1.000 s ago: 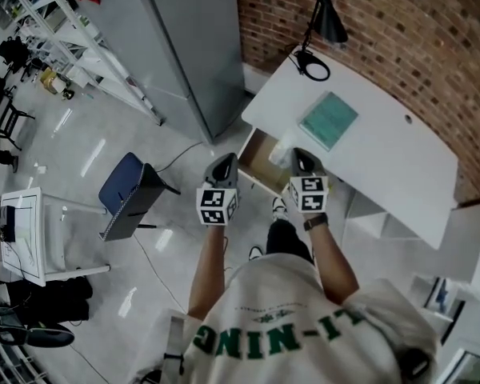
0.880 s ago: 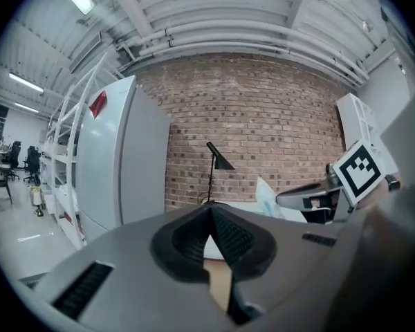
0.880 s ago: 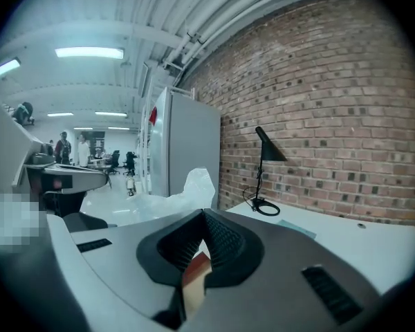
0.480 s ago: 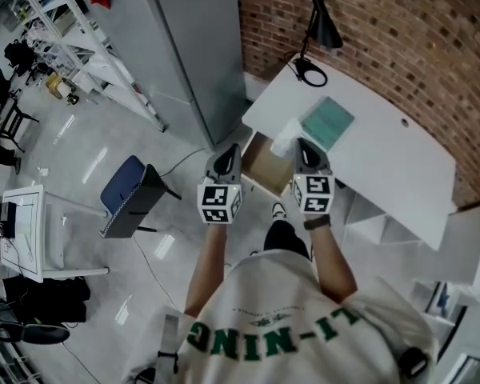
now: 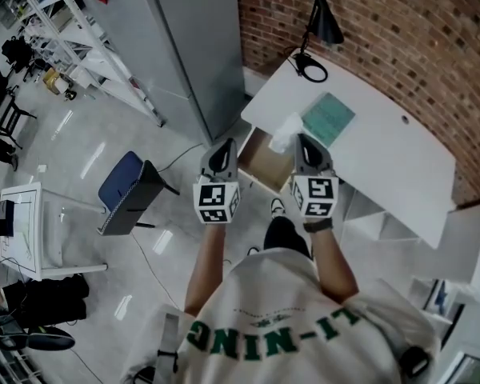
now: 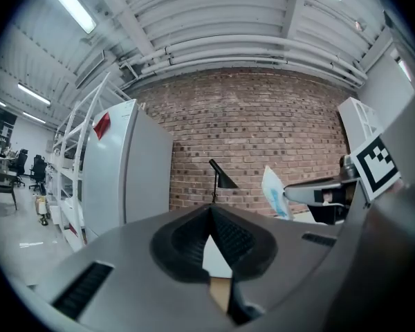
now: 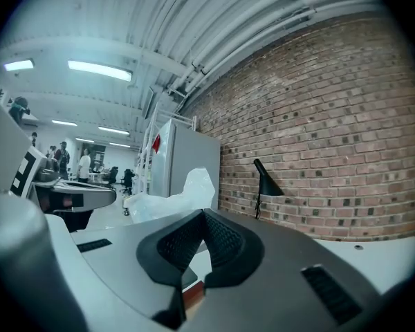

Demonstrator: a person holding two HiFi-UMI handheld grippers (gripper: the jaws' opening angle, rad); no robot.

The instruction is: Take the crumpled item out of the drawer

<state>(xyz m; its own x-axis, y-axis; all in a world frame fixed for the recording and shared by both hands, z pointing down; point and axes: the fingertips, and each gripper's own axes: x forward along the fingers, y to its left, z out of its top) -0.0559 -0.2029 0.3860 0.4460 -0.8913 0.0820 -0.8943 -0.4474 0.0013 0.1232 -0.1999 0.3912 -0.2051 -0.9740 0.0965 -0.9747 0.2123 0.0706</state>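
Note:
In the head view my right gripper [image 5: 302,142] is shut on the crumpled white plastic item [image 5: 286,130], which hangs above the front edge of the white desk [image 5: 392,158]. Just below it, the drawer [image 5: 260,166] stands pulled out, its brown inside showing. The right gripper view shows the item [image 7: 171,198] bulging out left of the closed jaw tips [image 7: 203,216]. My left gripper [image 5: 223,150] hovers at the drawer's left side, shut and empty. In the left gripper view its own tips [image 6: 211,213] meet, with the item [image 6: 274,193] off to the right.
A green notebook [image 5: 329,119] lies on the desk and a black lamp [image 5: 321,21] stands at its far corner. A tall grey cabinet [image 5: 192,46] is left of the desk against the brick wall. A blue chair [image 5: 126,194] sits on the floor at left.
The right gripper has risen and moved away from me with the crumpled item, lifting it from the drawer to above the desk edge. The left gripper barely shifted.

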